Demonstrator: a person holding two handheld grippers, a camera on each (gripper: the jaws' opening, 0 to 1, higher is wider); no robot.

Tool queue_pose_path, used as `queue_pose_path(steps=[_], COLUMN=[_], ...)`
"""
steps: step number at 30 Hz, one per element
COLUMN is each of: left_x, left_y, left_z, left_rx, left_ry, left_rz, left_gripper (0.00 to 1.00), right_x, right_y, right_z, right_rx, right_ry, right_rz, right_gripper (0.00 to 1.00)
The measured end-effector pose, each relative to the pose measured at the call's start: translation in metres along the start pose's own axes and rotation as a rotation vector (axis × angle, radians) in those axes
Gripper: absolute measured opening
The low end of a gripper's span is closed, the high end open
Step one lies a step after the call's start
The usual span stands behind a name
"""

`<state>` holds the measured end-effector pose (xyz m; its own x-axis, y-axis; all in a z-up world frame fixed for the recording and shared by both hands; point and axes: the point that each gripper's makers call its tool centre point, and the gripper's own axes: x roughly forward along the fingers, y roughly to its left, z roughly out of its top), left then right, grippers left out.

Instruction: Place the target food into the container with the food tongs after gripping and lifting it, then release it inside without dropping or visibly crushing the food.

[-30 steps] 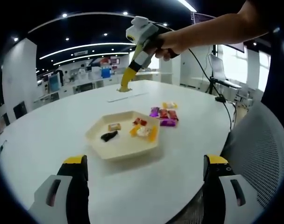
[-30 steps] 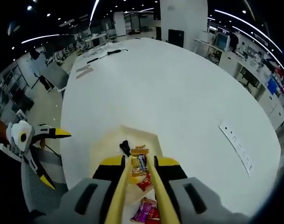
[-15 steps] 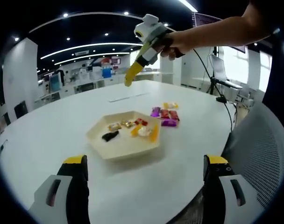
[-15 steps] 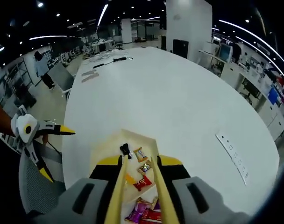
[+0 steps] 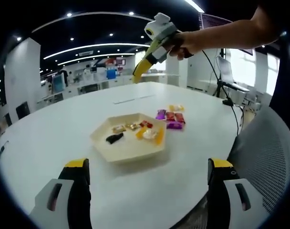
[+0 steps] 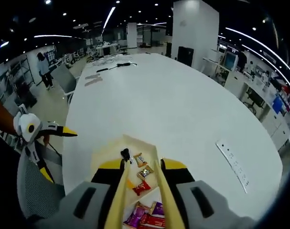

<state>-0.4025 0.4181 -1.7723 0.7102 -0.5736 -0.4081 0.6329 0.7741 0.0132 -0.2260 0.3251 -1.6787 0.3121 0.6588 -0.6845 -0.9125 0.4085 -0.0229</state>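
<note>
Wrapped snacks [image 5: 135, 130] lay in a pale six-sided tray [image 5: 128, 151] on a large white table [image 5: 49, 143]; among them were a dark piece at the left, orange and red packets at the middle, and a small brown one at the far side. Printing on the wrappers was too small to read. More packets [image 5: 170, 118], purple, red and yellow, sat on the table just to the right of the tray.

In the left gripper view, the right gripper [image 5: 141, 72] hung high above the far side of the table in a person's hand [image 5: 183, 43], its yellow tongs [image 5: 144, 67] pointing down and away from the tray. In the right gripper view, the tongs [image 6: 135, 200] showed a narrow gap with nothing between the blades, the tray [image 6: 109, 150] beneath them.

The left gripper [image 5: 147, 191] waited low at the near edge of the table, jaws spread wide and holding nothing. A mesh office chair [image 5: 264, 148] stood at the right.
</note>
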Motion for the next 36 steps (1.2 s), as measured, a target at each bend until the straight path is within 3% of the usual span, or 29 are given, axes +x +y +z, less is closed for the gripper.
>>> queue_pose_path(steps=[16,27,36], left_x=[0.001,0.002,0.002], left_y=[-0.005,-0.005,-0.007], left_z=[-0.003,-0.003,-0.005], left_rx=[0.010,0.016,0.019], left_ry=[0.021,0.015,0.025], left_rz=[-0.024,-0.024,-0.032], left_gripper=[0.99,0.99,0.99], right_x=[-0.024,-0.050,-0.076], right_y=[-0.019,-0.035,-0.063], right_z=[-0.010,-0.041,-0.062], right_rx=[0.023,0.020,0.050], right_ry=[-0.041,-0.010,-0.012], right_rz=[-0.039,-0.076,-0.134], right_gripper=[0.30,0.30,0.30])
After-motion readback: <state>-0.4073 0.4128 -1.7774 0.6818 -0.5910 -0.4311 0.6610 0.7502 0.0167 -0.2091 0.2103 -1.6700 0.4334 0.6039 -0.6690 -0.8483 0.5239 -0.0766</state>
